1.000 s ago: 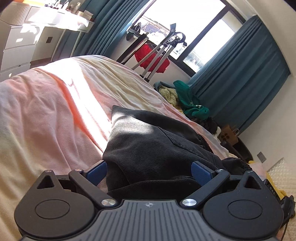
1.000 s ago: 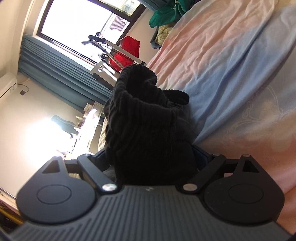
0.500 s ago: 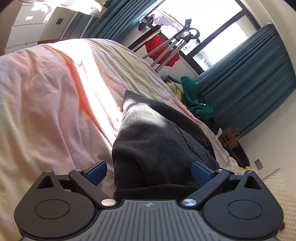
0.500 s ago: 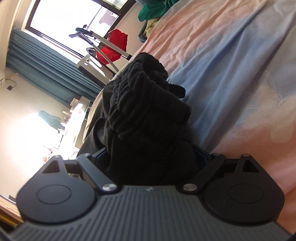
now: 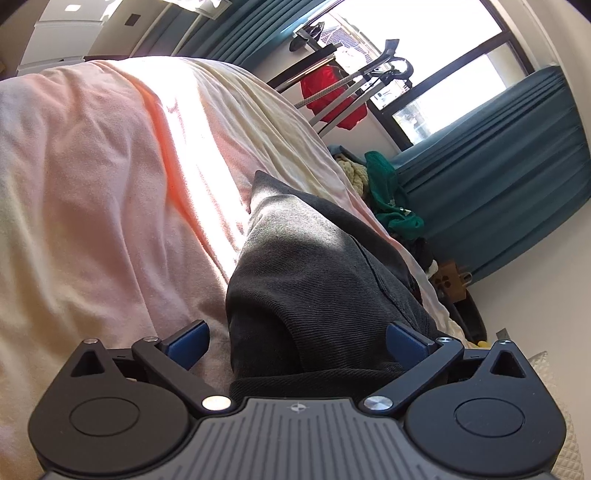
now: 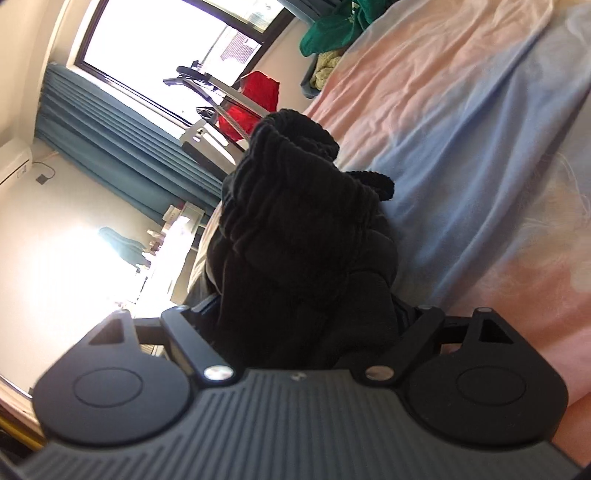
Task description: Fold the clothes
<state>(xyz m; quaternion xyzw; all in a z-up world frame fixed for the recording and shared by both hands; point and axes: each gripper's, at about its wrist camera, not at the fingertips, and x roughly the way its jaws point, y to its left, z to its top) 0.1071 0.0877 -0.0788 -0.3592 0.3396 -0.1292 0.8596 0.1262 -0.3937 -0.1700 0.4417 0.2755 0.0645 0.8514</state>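
Note:
A dark grey garment [image 5: 314, 280] lies on the pink bedspread [image 5: 92, 184], one corner pointing away from me. My left gripper [image 5: 295, 343] is open around its near end. The left blue pad [image 5: 186, 343] is clear of the cloth, while the right pad [image 5: 406, 343] sits at the cloth's edge. In the right wrist view, a black gathered bunch of the garment [image 6: 295, 221] stands up from the bed. It fills the gap of my right gripper [image 6: 306, 314], whose jaws are closing on it. Both of that gripper's pads are buried in the cloth.
A pink and blue bedspread [image 6: 480, 129] stretches away to the right of the bunch. Beyond the bed are a treadmill with a red cloth [image 5: 336, 99], a heap of green and yellow clothes [image 5: 384, 192], teal curtains [image 5: 498, 166] and white drawers [image 5: 62, 33].
The left gripper has sunk and rolled, and the grey garment now sits narrower between its open jaws. The right jaws have drawn in on the black bunch.

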